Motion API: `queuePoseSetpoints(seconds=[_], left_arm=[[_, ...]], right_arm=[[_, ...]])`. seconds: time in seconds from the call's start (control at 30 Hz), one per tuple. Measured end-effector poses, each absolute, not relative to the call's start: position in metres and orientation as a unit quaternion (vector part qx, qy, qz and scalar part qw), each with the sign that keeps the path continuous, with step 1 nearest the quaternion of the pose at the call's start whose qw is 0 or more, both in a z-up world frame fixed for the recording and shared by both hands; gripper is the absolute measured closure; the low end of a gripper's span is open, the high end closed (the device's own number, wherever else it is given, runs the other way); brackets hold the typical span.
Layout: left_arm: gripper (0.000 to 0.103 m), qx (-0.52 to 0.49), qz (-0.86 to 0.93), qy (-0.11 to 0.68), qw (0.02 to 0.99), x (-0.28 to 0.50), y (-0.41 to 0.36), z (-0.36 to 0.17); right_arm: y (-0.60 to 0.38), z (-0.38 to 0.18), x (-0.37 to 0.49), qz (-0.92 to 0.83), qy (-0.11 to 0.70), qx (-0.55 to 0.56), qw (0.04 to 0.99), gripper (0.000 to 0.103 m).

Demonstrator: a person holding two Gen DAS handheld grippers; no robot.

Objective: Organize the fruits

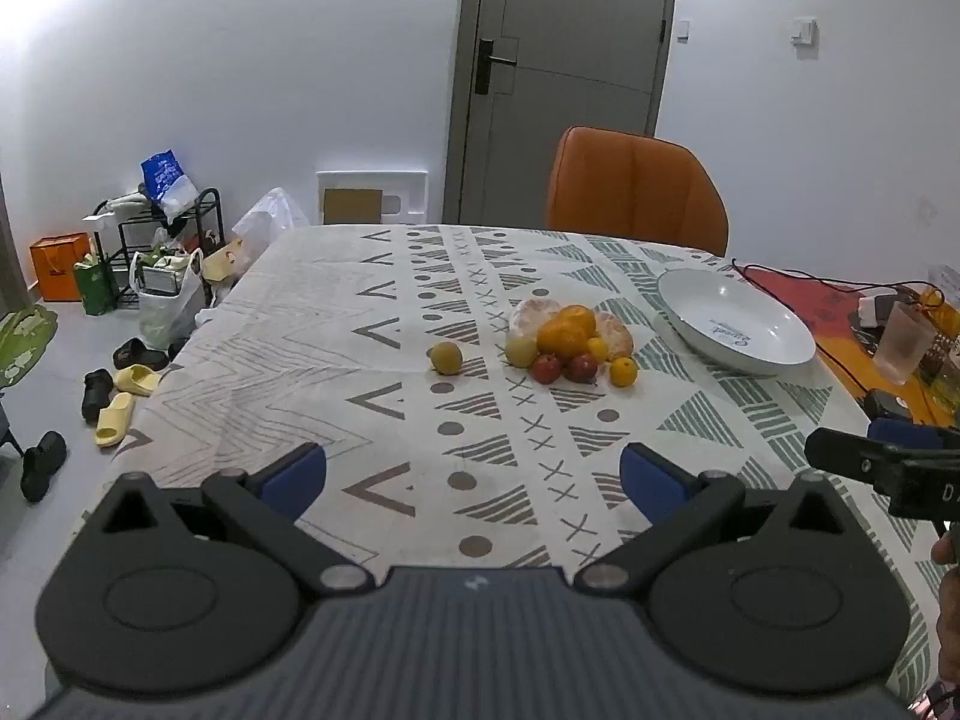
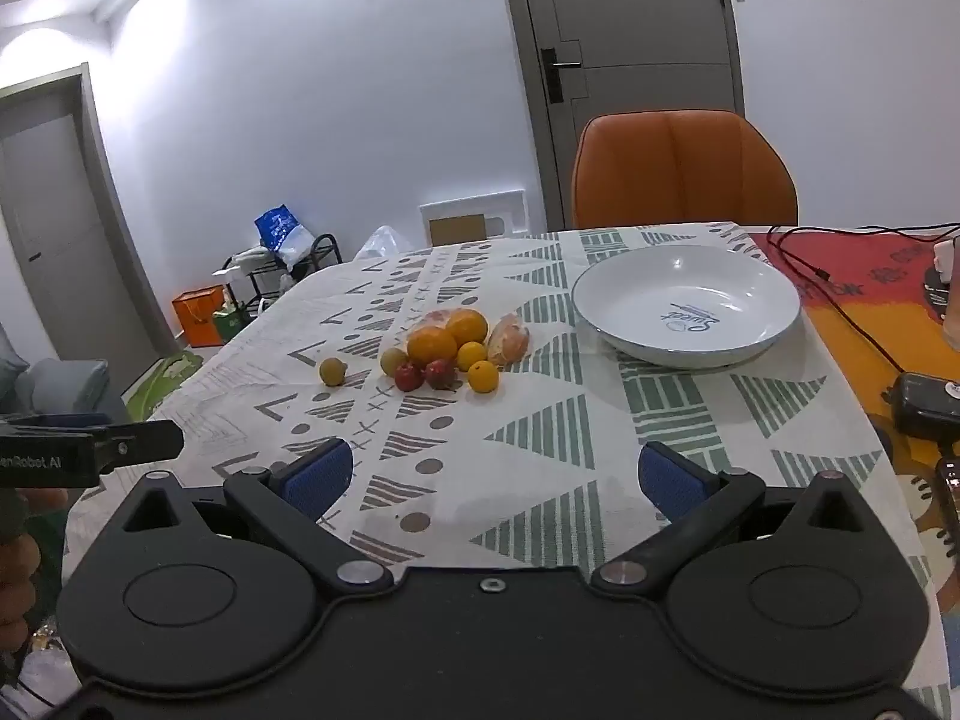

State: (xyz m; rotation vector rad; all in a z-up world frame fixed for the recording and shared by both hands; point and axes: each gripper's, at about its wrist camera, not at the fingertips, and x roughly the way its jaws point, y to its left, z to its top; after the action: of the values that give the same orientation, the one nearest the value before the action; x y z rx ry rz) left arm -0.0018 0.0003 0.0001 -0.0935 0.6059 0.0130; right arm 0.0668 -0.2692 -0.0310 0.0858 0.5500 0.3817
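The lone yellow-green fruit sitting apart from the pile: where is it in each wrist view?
Left wrist: lone yellow-green fruit just left of centre, left of the fruit pile.
Right wrist: lone yellow-green fruit left of centre, again left of the pile.
Shared landmark: the white plate, right of the pile in both.

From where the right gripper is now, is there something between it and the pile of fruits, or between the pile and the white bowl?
Nothing visible. Only bare tablecloth lies between the open right gripper and the fruit pile, and between the pile and the white bowl.
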Motion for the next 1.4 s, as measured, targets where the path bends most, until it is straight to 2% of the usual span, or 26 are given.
queuePoseSetpoints(seconds=[1.4], left_arm=[[0.0, -0.05, -0.011, 0.275, 0.96, -0.014, 0.0, 0.013]], right_arm=[[-0.279, -0.018, 0.061, 0.172, 0.275, 0.049, 0.945, 0.0]])
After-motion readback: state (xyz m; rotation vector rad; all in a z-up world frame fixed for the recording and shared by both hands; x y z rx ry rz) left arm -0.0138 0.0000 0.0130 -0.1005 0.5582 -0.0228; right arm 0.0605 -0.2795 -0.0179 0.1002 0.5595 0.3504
